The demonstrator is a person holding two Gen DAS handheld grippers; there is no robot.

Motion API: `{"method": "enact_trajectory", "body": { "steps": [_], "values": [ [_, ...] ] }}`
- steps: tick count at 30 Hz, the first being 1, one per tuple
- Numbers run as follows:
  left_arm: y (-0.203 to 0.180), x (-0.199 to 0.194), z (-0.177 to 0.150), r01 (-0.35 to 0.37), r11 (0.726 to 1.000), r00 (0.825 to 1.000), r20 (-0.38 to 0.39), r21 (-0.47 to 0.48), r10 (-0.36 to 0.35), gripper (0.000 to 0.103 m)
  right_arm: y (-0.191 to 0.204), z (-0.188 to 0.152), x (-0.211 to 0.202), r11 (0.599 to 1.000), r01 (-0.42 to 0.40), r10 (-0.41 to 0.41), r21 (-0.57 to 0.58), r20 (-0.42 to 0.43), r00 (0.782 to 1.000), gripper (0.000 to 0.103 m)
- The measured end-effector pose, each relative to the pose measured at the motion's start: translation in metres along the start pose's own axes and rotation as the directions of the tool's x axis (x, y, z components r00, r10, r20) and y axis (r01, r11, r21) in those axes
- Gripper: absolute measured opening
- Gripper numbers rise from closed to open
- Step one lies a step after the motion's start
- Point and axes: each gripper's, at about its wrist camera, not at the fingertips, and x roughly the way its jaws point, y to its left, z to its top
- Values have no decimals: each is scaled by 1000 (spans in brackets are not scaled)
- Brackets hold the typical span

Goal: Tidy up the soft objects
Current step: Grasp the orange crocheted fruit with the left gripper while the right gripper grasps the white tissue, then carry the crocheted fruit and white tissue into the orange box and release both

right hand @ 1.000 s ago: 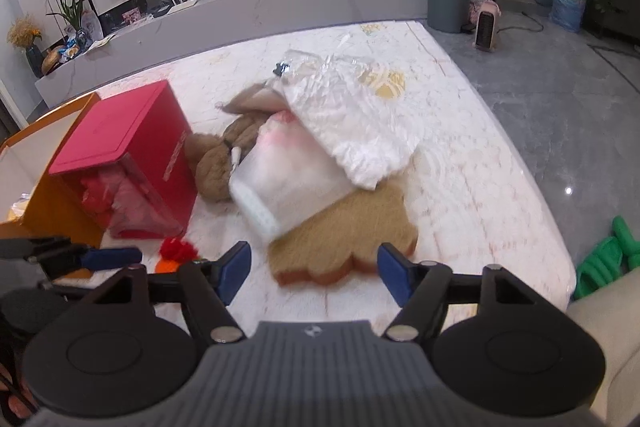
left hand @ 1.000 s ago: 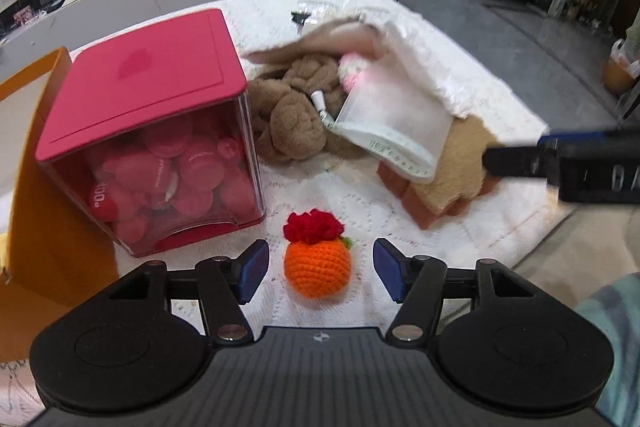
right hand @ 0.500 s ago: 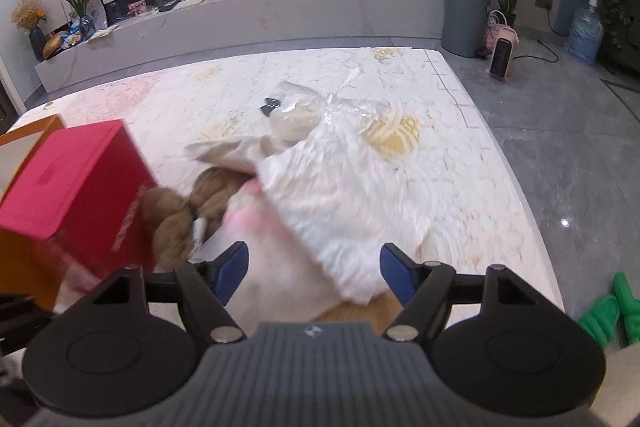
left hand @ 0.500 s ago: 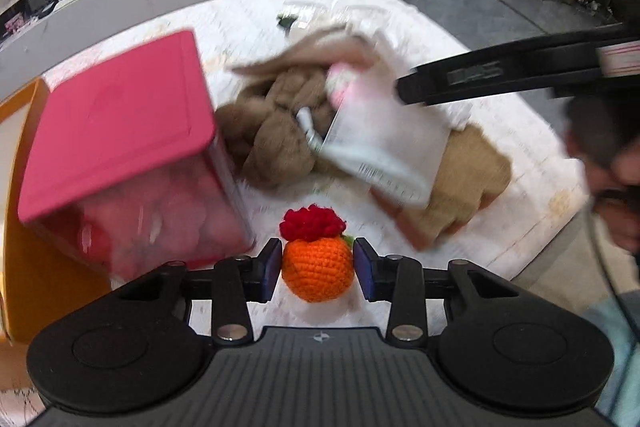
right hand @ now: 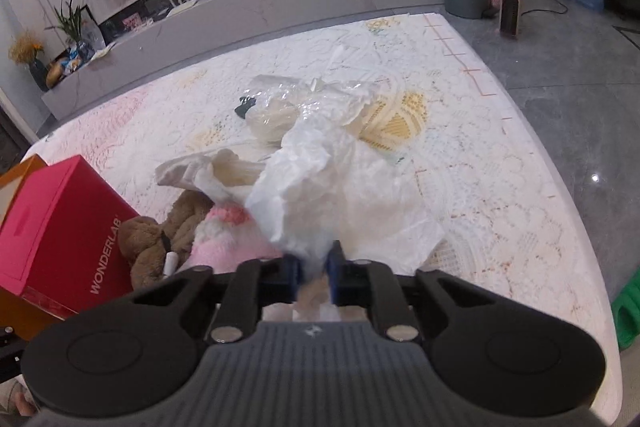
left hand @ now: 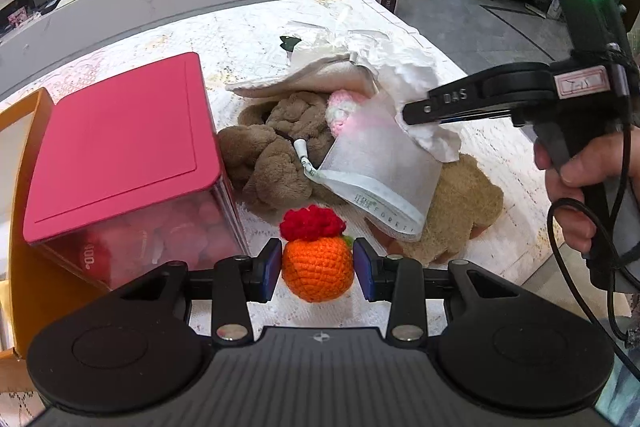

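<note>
My left gripper (left hand: pixel 318 269) is shut on an orange crocheted fruit with a red top (left hand: pixel 317 259), just above the lace tablecloth (left hand: pixel 256 43). My right gripper (right hand: pixel 313 273) is shut on a crumpled white plastic bag (right hand: pixel 320 187); it also shows in the left wrist view (left hand: pixel 416 117), pinching the bag's edge (left hand: pixel 416 75). Under the bag lie a brown plush toy (left hand: pixel 276 155), a pink and white knitted item (right hand: pixel 224 235), a white mesh pouch (left hand: pixel 380 167) and a tan plush (left hand: pixel 460 203).
A red-lidded clear box (left hand: pixel 116 151) of red items stands at the left, beside an orange box (left hand: pixel 24 227). A clear bag with a cream item (right hand: pixel 280 107) lies further back. The table edge (right hand: pixel 592 227) drops to grey floor on the right.
My left gripper closed on the orange fruit. My right gripper moved forward over the pile and shut on the white bag.
</note>
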Motion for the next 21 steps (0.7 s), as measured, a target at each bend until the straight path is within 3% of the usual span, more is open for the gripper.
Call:
{"method": "enact_trajectory", "body": {
  "steps": [12, 21],
  "values": [
    [6, -47, -6, -3, 1000, 997, 73, -28, 5, 44, 12, -2, -70, 998, 48, -44, -33, 128, 991, 4],
    [23, -103, -17, -15, 997, 983, 184, -74, 28, 44, 50, -21, -135, 997, 23, -6, -80, 201, 980, 4]
  ]
}}
